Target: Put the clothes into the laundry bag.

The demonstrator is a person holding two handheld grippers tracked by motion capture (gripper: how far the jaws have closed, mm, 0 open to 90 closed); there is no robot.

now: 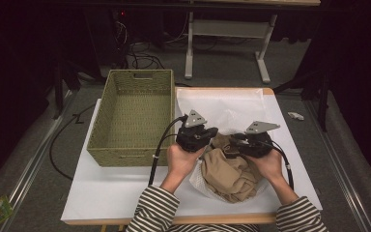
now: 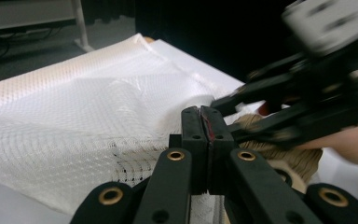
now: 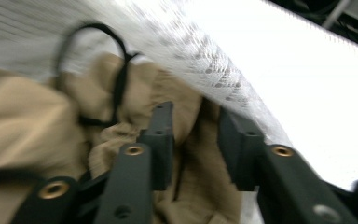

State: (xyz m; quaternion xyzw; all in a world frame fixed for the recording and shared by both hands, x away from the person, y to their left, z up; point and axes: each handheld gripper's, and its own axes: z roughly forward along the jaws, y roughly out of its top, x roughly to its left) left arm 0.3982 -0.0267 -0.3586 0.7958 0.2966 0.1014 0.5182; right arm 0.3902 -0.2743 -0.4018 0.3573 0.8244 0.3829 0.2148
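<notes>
A dark room with grey carpet surrounds a white-topped counter (image 1: 125,193); a second table's legs stand beyond its far edge. A woven olive basket (image 1: 133,118) sits on the counter's left half, reaching to the far edge. A white mesh bag (image 1: 224,108) lies spread from the far edge toward the near right part, and a crumpled tan garment (image 1: 229,169) bulges from its mouth near the counter's near edge. The left gripper (image 1: 207,133) sits just left of the garment; in the left gripper view its jaws are pressed together on the edge of the mesh bag (image 2: 98,107). The right gripper (image 1: 236,140) is at the garment's far right side, its jaws partly apart with folds of the tan garment (image 3: 186,177) between them; the pads do not visibly press the cloth. A black cord loop (image 3: 116,70) lies on the garment just ahead.
</notes>
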